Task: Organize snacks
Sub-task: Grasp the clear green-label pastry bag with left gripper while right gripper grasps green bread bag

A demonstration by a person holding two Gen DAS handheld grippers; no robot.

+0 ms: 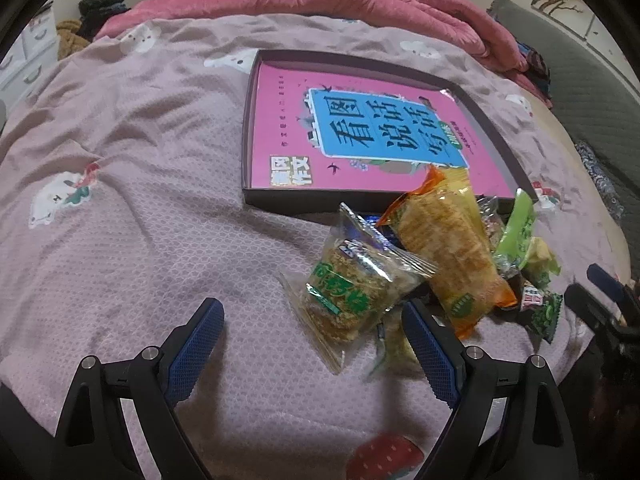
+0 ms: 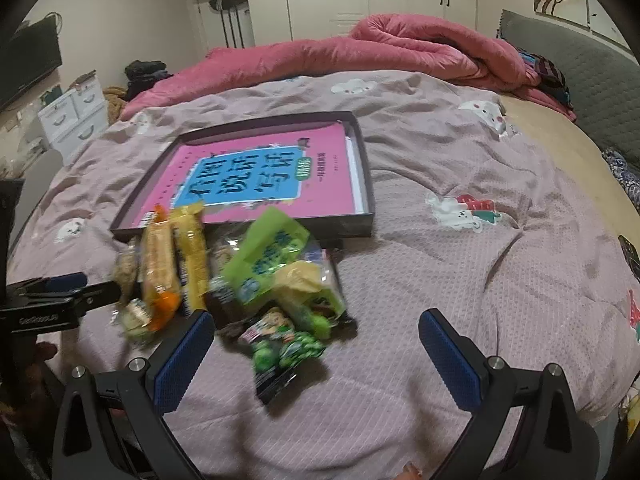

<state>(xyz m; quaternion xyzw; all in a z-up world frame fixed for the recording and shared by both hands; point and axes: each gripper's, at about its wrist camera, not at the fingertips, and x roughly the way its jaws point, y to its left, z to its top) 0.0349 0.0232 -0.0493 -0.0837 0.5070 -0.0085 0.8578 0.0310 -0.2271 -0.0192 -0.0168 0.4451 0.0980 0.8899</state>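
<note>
Orange snack packet lies lengthwise, pointing toward the tray.

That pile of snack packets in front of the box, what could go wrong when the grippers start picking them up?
1. The snack packets overlap: the orange cracker pack leans on the others, so lifting one may drag or topple its neighbours.
2. The clear-wrapped cake looks slippery and crinkly; the open left gripper might pinch only the film and drop it.
3. The soft, wrinkled bedspread gives way, so small packs like the green pea bag may be hard to grip cleanly.
</note>
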